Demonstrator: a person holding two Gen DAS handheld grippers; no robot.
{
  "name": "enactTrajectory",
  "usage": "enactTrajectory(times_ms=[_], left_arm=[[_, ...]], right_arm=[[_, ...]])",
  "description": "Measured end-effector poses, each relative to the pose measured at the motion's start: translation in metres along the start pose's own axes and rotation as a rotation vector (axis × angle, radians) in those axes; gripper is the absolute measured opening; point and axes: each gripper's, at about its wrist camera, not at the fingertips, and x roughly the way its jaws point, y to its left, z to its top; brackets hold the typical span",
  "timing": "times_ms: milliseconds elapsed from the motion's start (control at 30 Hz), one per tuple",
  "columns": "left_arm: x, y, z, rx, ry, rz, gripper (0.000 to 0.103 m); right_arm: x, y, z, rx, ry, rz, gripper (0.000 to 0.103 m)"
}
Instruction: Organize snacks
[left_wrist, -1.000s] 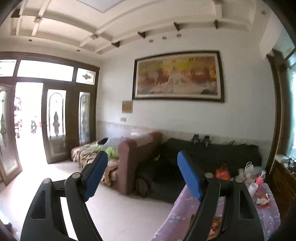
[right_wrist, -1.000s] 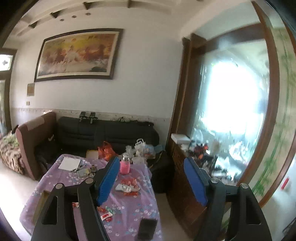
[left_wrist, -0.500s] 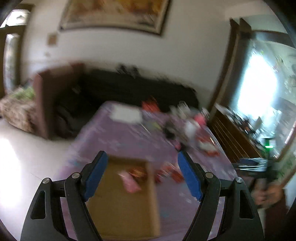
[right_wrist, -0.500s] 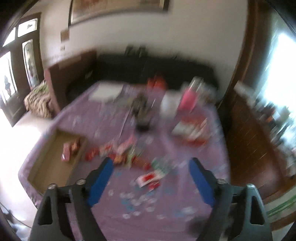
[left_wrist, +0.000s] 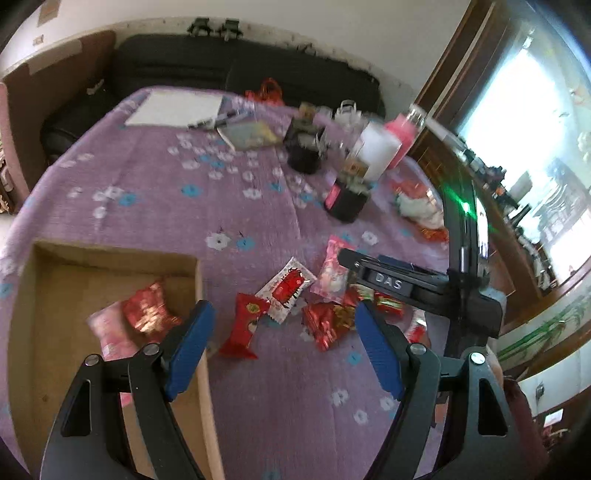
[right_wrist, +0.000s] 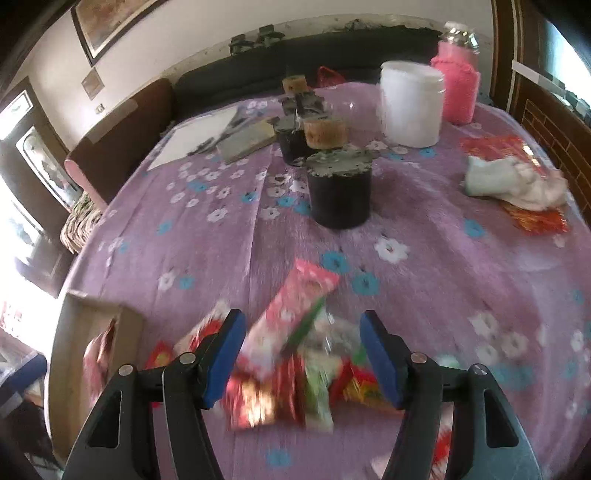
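A pile of snack packets lies on the purple flowered tablecloth (left_wrist: 155, 192): a red packet (left_wrist: 245, 325), a white-and-red one (left_wrist: 287, 288), a pink one (left_wrist: 332, 271) and shiny red ones (left_wrist: 327, 323). A cardboard box (left_wrist: 110, 258) at the left holds a shiny red packet (left_wrist: 147, 312) and a pink one (left_wrist: 110, 339). My left gripper (left_wrist: 282, 349) is open and empty above the table, beside the box's right wall. My right gripper (right_wrist: 303, 363) is open and empty, low over the pile, with the long pink packet (right_wrist: 291, 317) between its fingers. It also shows in the left wrist view (left_wrist: 402, 282).
Two black pots (right_wrist: 340, 192) (right_wrist: 293, 140) stand mid-table, with a white jar (right_wrist: 412, 105) and pink bottle (right_wrist: 458, 88) behind. A crumpled cloth (right_wrist: 513, 182) on red wrappers lies at right. Paper, pens and a booklet (left_wrist: 247, 133) lie at the far side. A dark sofa (left_wrist: 221, 70) stands behind.
Both grippers have swung down from facing the room to facing the table. They have come low over the snack pile and the box. Both stay open.
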Motion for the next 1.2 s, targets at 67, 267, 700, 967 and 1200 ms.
enactTrajectory(times_ms=[67, 267, 700, 967, 1200], left_arm=[[0.017, -0.001, 0.002, 0.005, 0.022, 0.021, 0.078], [0.057, -0.007, 0.004, 0.038, 0.062, 0.051, 0.078], [0.119, -0.039, 0.005, 0.198, 0.158, 0.152, 0.025], [0.096, -0.058, -0.011, 0.25, 0.142, 0.112, 0.007], [0.077, -0.066, -0.018, 0.233, 0.136, 0.069, 0.001]], right_arm=[[0.018, 0.002, 0.005, 0.001, 0.026, -0.013, 0.065], [0.031, -0.001, -0.002, -0.02, 0.059, -0.028, 0.032], [-0.018, -0.04, -0.059, -0.032, 0.056, -0.078, 0.029], [-0.031, -0.068, -0.074, 0.041, -0.085, 0.086, 0.025], [-0.044, -0.08, -0.071, 0.086, -0.146, 0.185, 0.025]])
